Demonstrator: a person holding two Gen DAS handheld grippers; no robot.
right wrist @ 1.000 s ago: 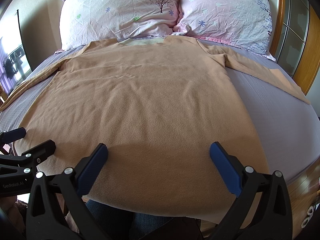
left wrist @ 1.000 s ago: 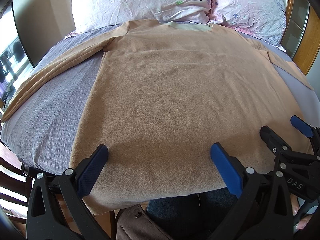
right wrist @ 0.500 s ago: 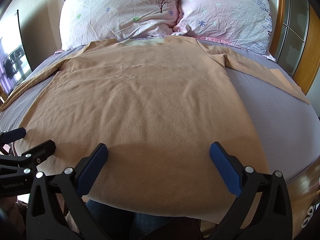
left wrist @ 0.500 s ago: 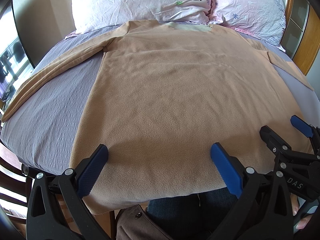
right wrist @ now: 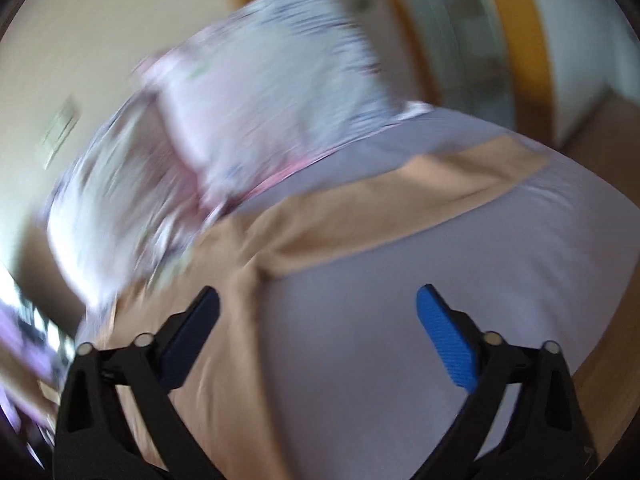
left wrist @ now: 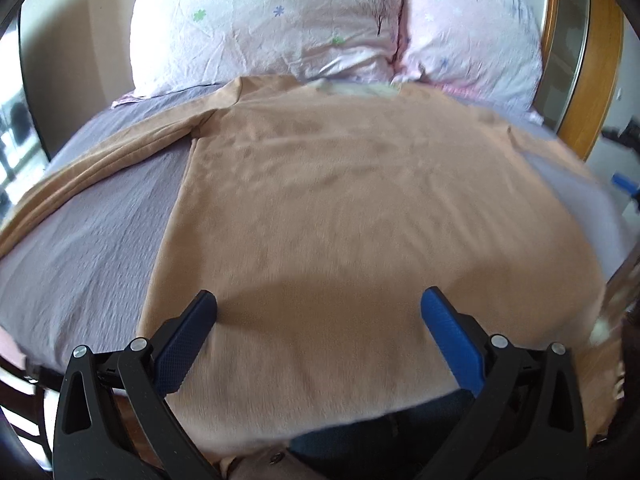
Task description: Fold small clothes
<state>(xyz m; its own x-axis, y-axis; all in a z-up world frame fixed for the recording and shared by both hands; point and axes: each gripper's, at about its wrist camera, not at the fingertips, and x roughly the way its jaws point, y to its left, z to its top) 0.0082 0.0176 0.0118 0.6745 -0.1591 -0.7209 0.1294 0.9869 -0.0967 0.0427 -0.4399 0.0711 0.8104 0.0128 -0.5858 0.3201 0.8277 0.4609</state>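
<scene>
A tan long-sleeved top [left wrist: 360, 208] lies flat on the bed, collar toward the pillows, sleeves spread to both sides. My left gripper [left wrist: 318, 312] is open and empty above the hem near the bed's front edge. My right gripper [right wrist: 318, 312] is open and empty over the lilac sheet, beside the top's right sleeve [right wrist: 400, 200]; this view is blurred. A blue tip of the right gripper [left wrist: 624, 184] shows at the far right of the left wrist view.
Two pale floral pillows [left wrist: 272, 20] lean at the head of the bed. A lilac sheet [left wrist: 88, 240] covers the mattress. A wooden frame with glass [left wrist: 576, 40] stands at the right. A person's jeans [left wrist: 360, 440] show below the bed's front edge.
My right gripper has swung fast to the right, off the top's body and toward the right sleeve. My left gripper has risen and shifted slightly forward. Both stay open.
</scene>
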